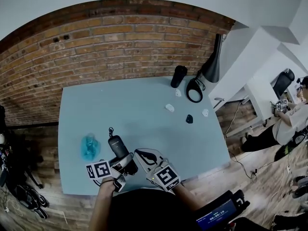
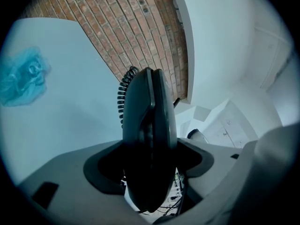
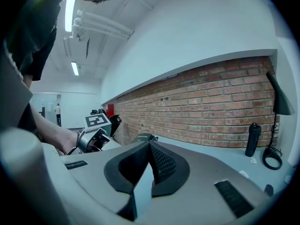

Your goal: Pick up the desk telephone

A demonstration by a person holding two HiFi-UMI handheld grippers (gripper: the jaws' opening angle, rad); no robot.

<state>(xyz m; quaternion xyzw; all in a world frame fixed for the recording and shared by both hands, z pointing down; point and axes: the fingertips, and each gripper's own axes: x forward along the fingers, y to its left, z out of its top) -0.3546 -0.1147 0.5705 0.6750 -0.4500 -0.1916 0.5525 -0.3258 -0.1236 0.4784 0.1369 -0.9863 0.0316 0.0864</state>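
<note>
A black telephone handset (image 1: 117,146) with a coiled cord (image 2: 123,95) is lifted just over the near edge of the pale blue table (image 1: 144,114). My left gripper (image 1: 126,161) is shut on it. In the left gripper view the handset (image 2: 147,121) stands edge-on, clamped between the two jaws of that gripper (image 2: 150,158). My right gripper (image 1: 139,153) sits just to its right, jaws together, holding nothing. In the right gripper view its gripper (image 3: 150,146) shows the pads meeting at the tip, with the handset (image 3: 143,137) just beyond.
A crumpled blue bag (image 1: 89,147) lies left of the handset. At the table's far right stand a black bottle (image 1: 178,76), a black desk lamp (image 1: 211,61) and a black cable ring (image 1: 194,90). Small white pieces (image 1: 170,108) lie mid-table. Behind runs a brick wall (image 1: 120,42).
</note>
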